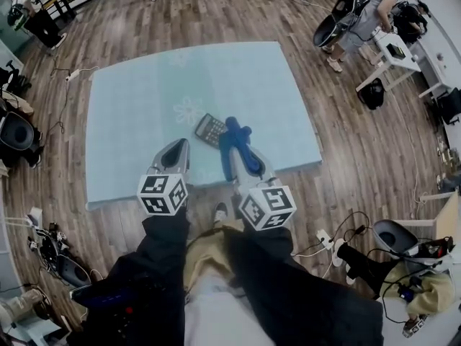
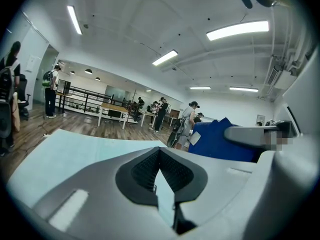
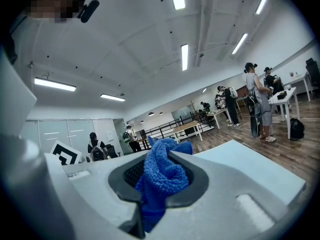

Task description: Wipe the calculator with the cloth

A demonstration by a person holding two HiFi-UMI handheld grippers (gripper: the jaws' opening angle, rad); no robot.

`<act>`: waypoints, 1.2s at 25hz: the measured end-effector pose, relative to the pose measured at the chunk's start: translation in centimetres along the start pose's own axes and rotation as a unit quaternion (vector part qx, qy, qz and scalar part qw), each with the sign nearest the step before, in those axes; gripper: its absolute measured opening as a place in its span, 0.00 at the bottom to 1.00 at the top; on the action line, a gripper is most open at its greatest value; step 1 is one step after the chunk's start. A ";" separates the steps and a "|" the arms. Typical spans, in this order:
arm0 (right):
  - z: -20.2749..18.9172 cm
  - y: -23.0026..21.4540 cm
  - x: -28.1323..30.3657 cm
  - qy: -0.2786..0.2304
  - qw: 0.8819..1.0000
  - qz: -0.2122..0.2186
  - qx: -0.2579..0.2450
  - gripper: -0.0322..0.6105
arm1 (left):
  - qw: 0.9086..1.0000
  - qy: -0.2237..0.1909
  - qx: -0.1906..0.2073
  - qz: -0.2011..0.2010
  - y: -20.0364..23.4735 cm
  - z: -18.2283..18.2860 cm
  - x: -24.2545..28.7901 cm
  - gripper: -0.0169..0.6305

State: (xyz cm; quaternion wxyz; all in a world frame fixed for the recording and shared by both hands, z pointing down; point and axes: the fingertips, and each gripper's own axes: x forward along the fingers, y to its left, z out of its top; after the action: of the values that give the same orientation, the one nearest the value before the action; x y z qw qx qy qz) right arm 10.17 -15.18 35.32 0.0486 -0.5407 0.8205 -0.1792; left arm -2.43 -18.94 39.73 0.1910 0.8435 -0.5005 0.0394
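On the big pale blue table top (image 1: 137, 107), the grey left gripper (image 1: 173, 156) is pinched together, holding nothing. The grey right gripper (image 1: 232, 148) squeezes the fluffy blue cloth (image 1: 235, 131) just beside the small dark flat calculator (image 1: 210, 129). The wiping looks not yet done.

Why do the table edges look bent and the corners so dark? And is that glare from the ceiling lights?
Head view: the wide lens bows the table edges and floor planks, and the corners go dark. Left gripper view: the ceiling light strips glare plain white, and the left claw looms large. Right gripper view: the cloth in the right claw is sharp, and the room behind curves.
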 end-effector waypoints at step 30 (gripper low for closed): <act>-11.5 -6.3 9.9 0.145 0.986 -0.078 0.036 0.14 | 0.987 0.154 -0.048 0.022 10.5 -10.0 6.8 0.02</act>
State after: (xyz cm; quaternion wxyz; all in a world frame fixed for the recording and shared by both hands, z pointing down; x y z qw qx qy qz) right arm 8.43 -23.59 49.37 -0.0657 -0.5691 0.7672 -0.2886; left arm -6.83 -25.40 53.69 0.3053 0.8061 -0.4846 0.1491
